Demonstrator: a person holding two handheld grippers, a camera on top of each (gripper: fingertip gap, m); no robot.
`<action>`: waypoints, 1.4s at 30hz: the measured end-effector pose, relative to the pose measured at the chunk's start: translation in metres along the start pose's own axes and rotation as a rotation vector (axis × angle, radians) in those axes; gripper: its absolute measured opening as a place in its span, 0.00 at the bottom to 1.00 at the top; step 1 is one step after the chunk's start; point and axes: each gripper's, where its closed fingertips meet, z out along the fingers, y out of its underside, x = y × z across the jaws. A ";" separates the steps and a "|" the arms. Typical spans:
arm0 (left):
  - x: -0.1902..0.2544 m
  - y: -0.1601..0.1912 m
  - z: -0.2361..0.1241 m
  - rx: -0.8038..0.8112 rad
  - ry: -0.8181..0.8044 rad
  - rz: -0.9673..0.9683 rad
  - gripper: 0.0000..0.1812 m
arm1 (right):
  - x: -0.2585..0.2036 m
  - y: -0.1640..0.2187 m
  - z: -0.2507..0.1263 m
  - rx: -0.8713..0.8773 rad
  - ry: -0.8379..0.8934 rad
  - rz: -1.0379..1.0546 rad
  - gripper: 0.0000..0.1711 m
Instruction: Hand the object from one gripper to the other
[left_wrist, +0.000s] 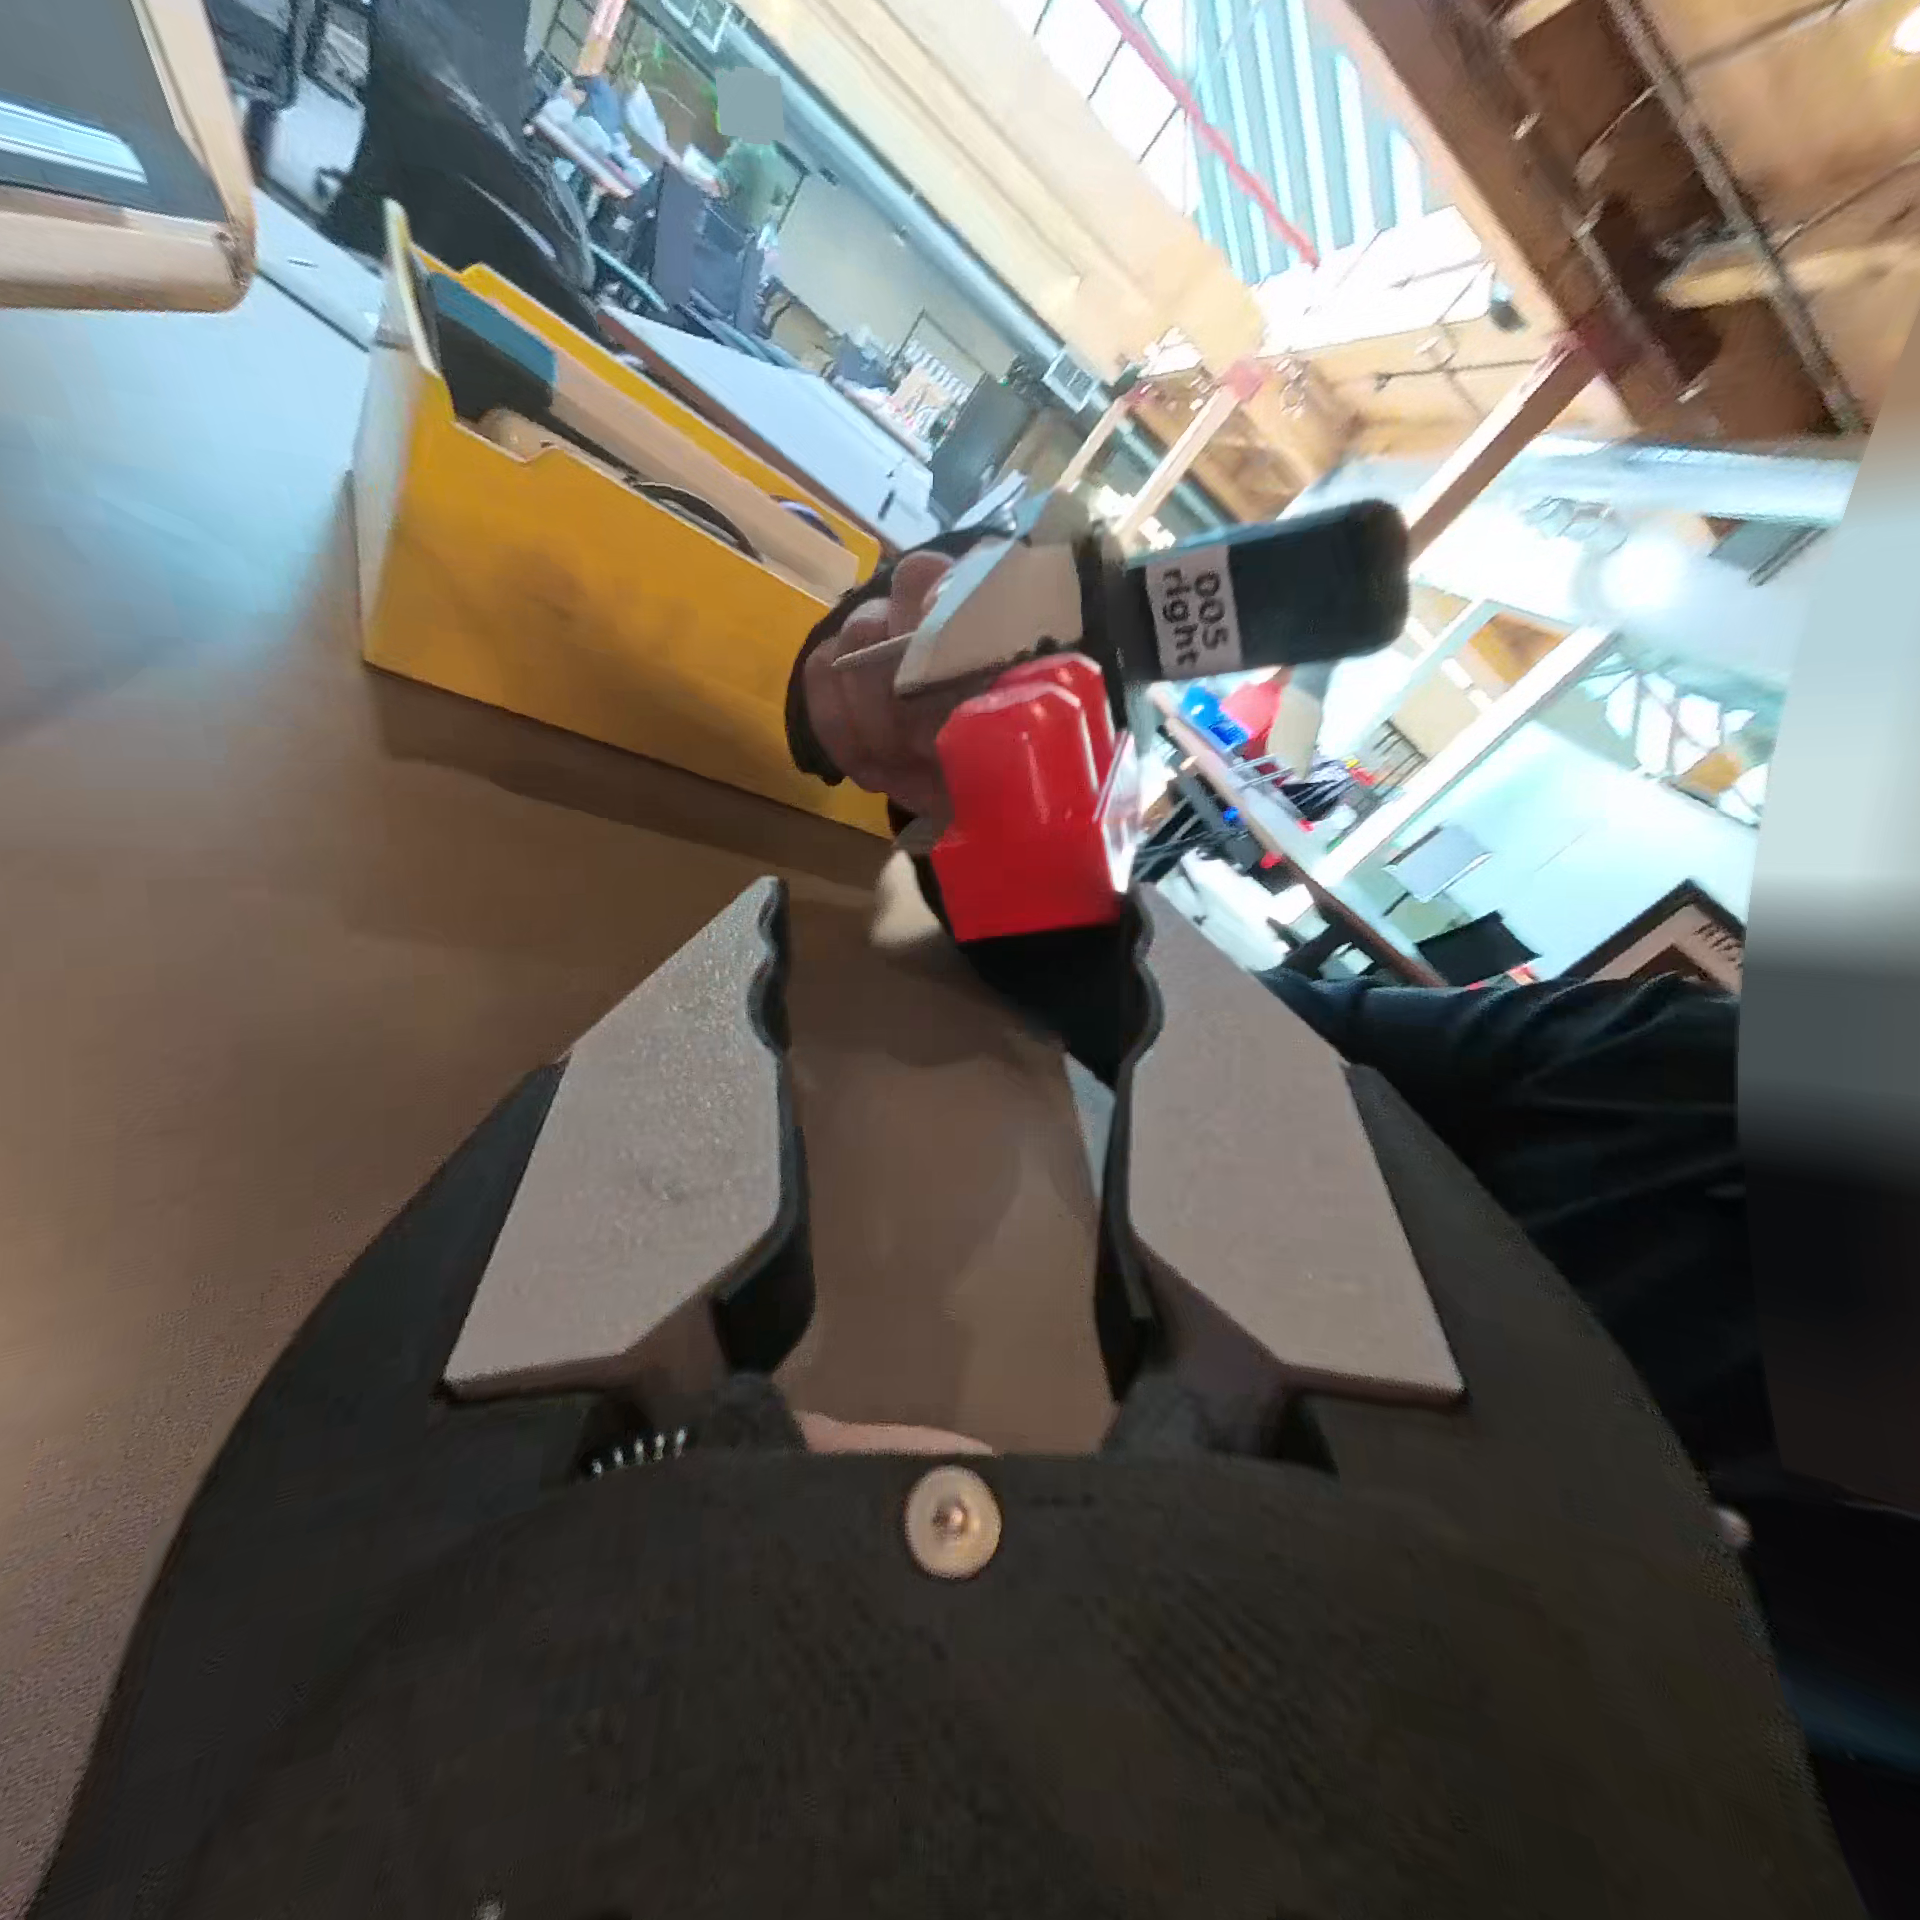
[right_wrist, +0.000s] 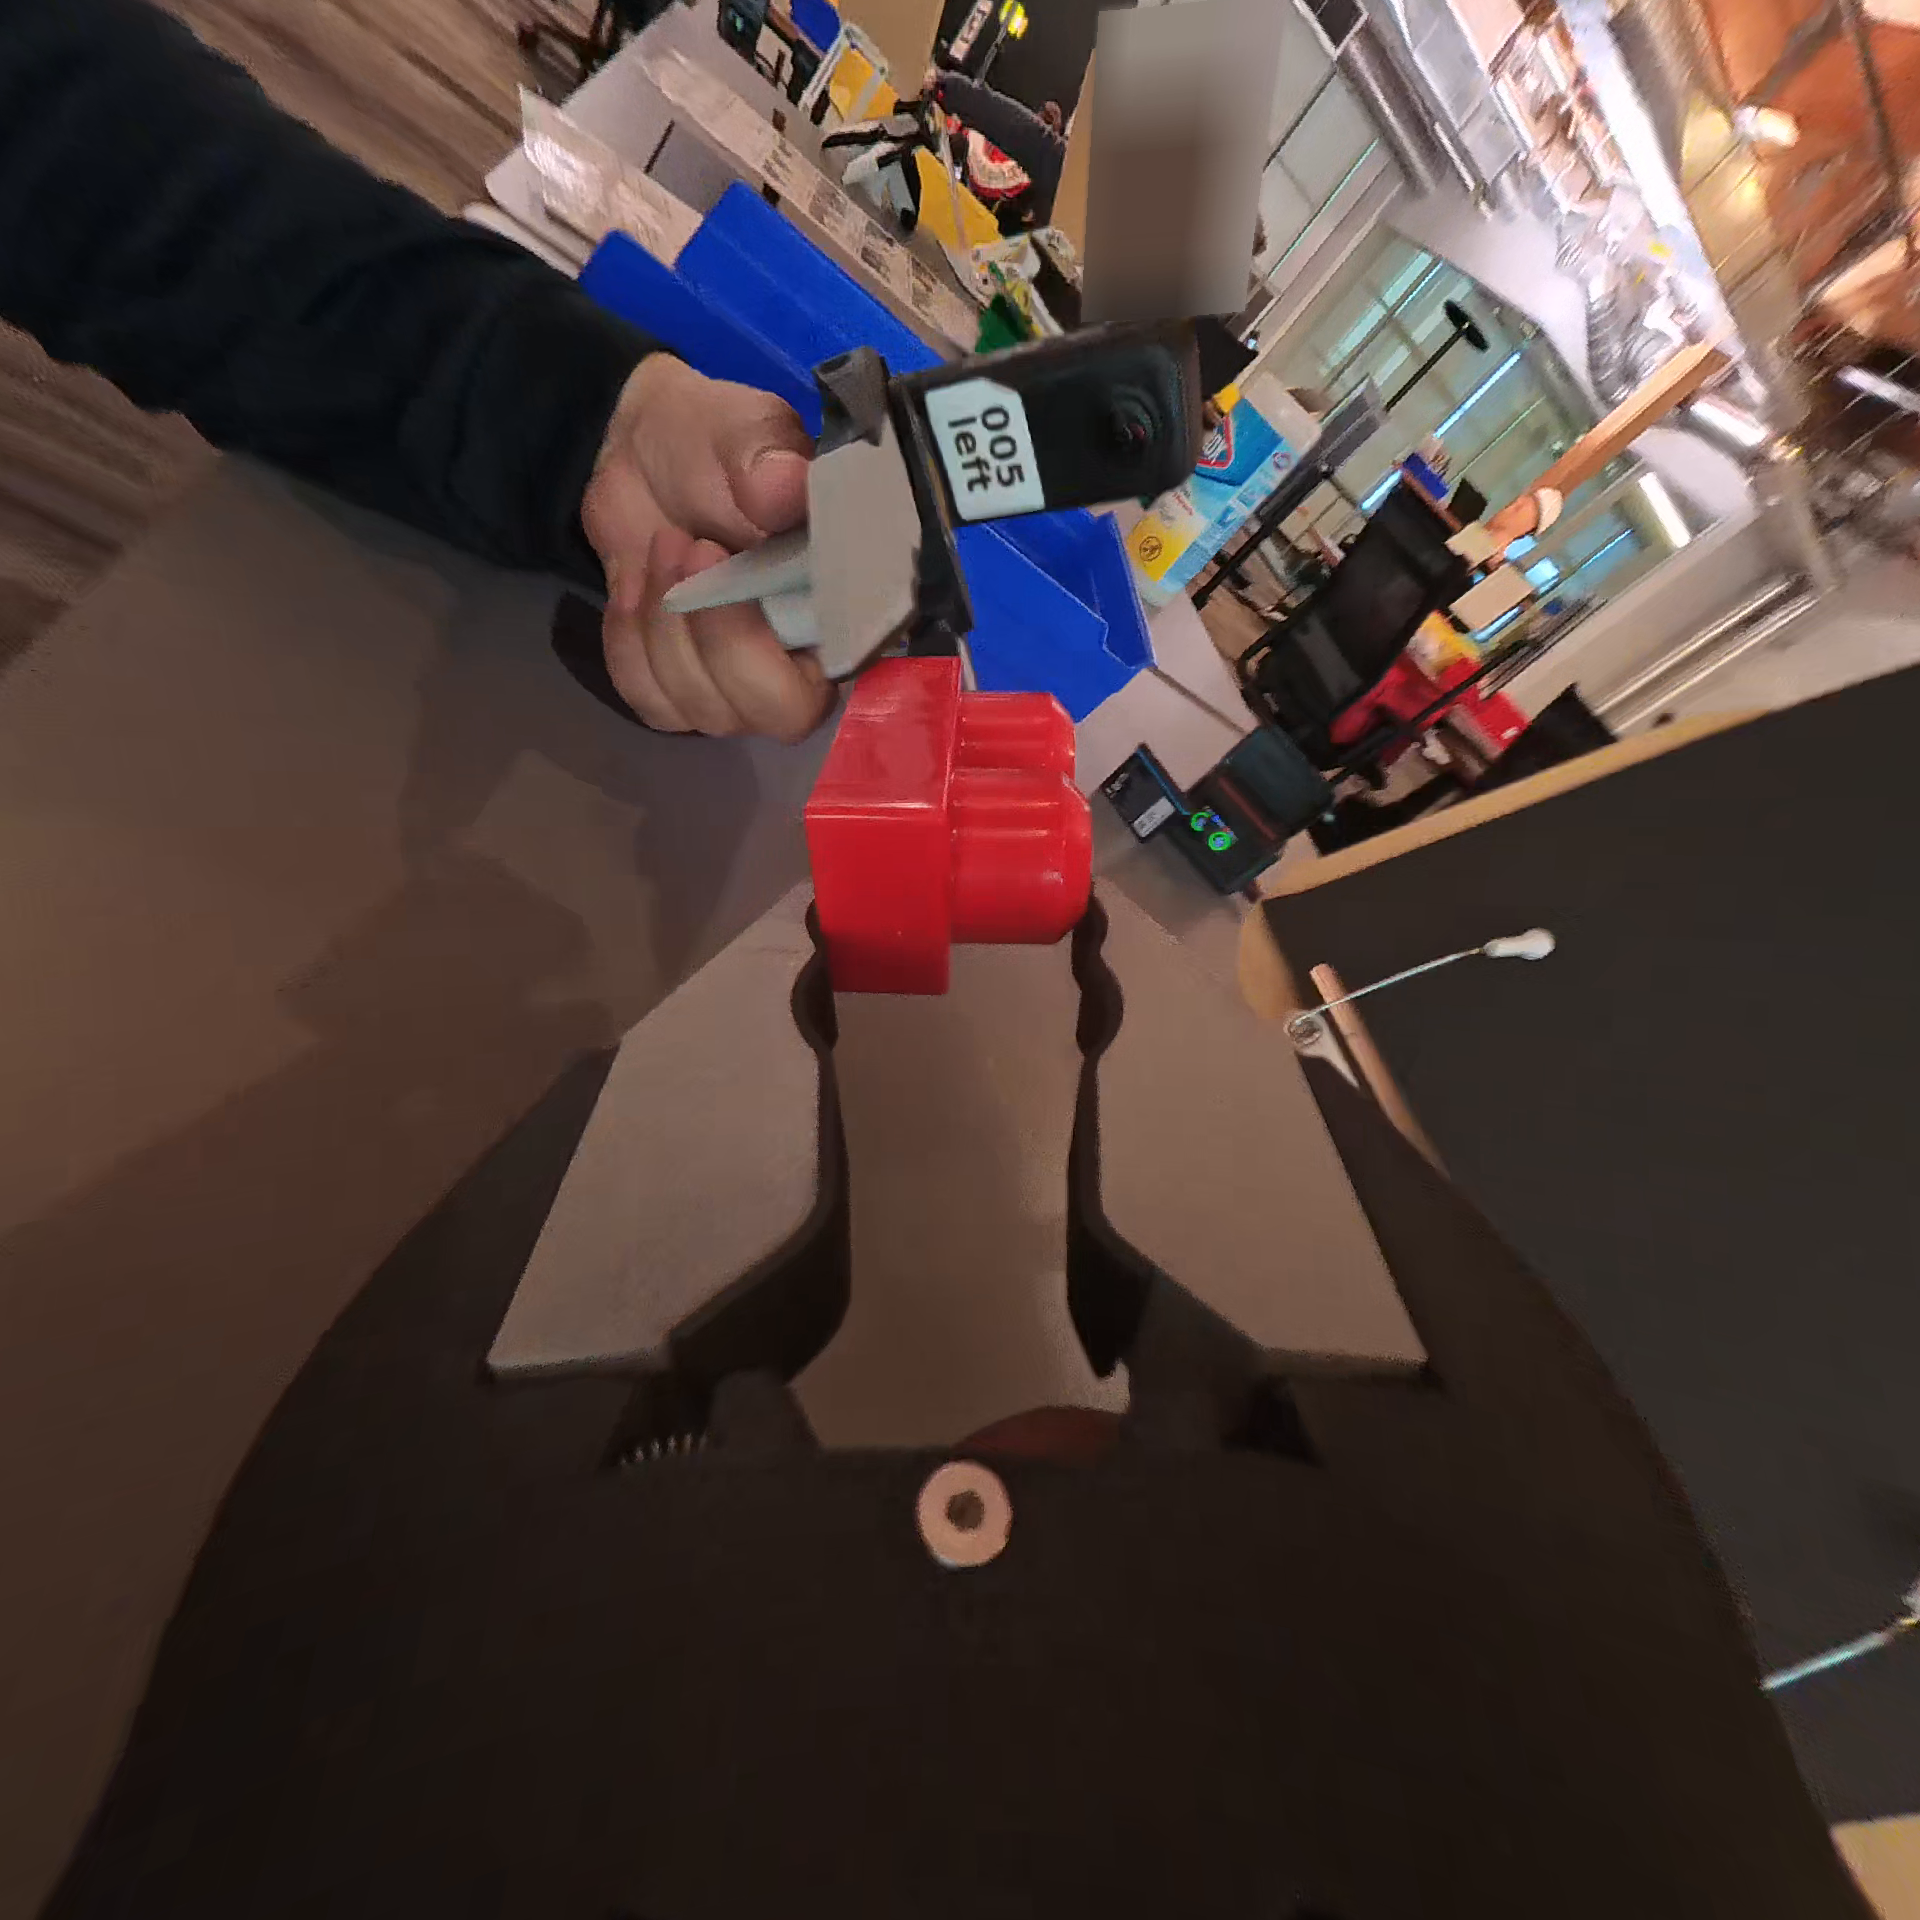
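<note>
Red toy brick mid-frame, pinched at my right gripper tips, offered between spread left gripper fingers.

each wrist camera sits close behind its own claw, tilted, looking forward along the fingers; the two face each other, sharing the red block at both claw tips
</note>
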 end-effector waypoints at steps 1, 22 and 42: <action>0.005 0.001 0.002 0.003 0.039 -0.021 0.32 | -0.001 0.001 0.003 -0.022 0.017 -0.037 0.24; 0.033 -0.007 0.006 0.068 -0.314 1.247 0.19 | -0.011 -0.009 -0.001 0.135 -0.222 0.418 0.34; -0.020 0.005 -0.004 -0.038 -0.170 0.339 0.25 | -0.002 0.020 0.019 -0.240 0.211 -0.456 0.19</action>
